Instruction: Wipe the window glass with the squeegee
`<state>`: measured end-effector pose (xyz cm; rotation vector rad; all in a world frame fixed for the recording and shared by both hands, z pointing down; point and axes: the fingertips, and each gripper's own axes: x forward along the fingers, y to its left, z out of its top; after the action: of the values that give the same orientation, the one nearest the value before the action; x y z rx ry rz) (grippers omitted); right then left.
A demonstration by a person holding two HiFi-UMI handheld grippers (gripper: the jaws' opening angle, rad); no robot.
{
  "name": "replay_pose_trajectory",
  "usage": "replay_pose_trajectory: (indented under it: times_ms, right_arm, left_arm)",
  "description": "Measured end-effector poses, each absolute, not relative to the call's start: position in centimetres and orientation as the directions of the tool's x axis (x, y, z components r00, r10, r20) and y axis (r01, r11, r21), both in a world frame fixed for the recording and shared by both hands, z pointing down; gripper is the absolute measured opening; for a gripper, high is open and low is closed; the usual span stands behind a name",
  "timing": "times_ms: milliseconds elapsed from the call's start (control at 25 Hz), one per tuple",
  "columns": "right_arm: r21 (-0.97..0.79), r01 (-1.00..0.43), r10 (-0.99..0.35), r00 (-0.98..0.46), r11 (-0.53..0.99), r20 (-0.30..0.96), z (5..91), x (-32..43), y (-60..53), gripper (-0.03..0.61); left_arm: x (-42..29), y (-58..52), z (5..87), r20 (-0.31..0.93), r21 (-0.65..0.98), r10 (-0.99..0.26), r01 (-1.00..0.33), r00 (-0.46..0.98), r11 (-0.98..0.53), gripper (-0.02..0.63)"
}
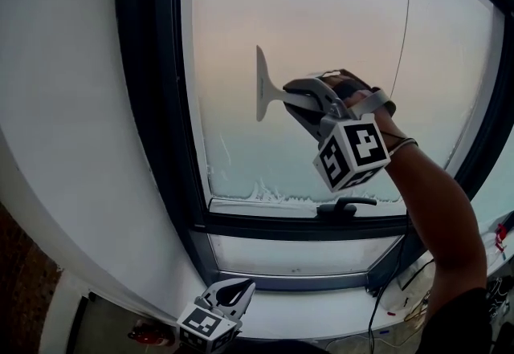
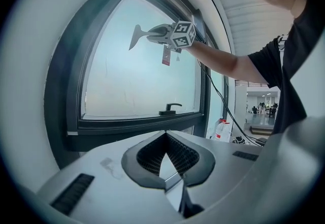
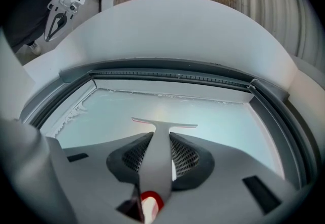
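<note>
Right gripper (image 1: 287, 95) clamps squeegee (image 1: 263, 83) handle, blade ahead against window glass (image 1: 337, 15); left gripper (image 1: 234, 293) closed, empty.

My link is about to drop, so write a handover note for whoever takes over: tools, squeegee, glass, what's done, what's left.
Right tool: shut on the squeegee handle, blade upright at the window glass, left of middle.
Left tool: shut, empty, low by the sill.
Done: cannot tell; the glass looks hazy all over.
Left: white residue along the bottom and left edges; probably most of the pane.
</note>
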<state>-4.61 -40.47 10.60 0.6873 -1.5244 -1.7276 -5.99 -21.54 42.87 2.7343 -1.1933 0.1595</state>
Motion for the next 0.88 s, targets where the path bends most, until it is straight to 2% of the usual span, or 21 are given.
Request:
replay_pose_trajectory:
  times_ms: [880]
  right_arm:
    - [0.984,0.175,-0.872,-0.487,-0.035,0.056,9.8,8.9,-40.1,0.087]
  left_arm:
    - [1.0,-22.1,43.1,0.158,0.111,-0.637,-0.654,0.755,-0.748,0.000]
